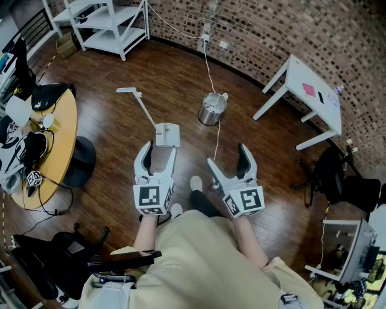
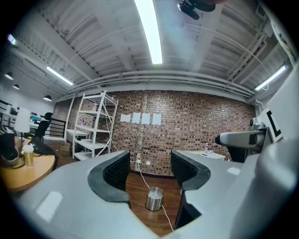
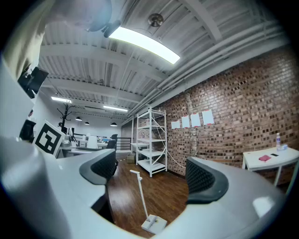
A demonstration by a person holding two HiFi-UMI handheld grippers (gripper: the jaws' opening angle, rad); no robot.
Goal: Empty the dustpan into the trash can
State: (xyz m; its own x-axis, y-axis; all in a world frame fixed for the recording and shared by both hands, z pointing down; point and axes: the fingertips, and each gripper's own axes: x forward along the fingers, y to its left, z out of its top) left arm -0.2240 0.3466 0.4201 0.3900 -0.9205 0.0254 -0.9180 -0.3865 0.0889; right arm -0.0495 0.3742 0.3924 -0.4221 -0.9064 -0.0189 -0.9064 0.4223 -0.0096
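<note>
1. Jaws of the left gripper (image 1: 160,152) are held about half apart, and nothing is gripped. Through their gap in the left gripper view (image 2: 149,165), only bare floor and the distant trash can (image 2: 154,199) are seen.
2. The dustpan (image 1: 167,134) is set on the wooden floor (image 1: 181,78), just ahead of the left jaws and below them. Its long handle (image 1: 145,109) rises from the pan and leans away to the left, toward the corner with the shelves (image 1: 111,18).
3. The trash can (image 1: 212,108) is placed further out and right of the dustpan, toward the brick-wall edge of the floor.
4. The right gripper (image 1: 227,156) is spread fully and nothing is held. In its own view (image 3: 150,168), the dustpan (image 3: 153,224) is seen low between the jaws and well apart from them.
5. The left gripper is judged nearer, and the leaning handle would have to be reached first.
</note>
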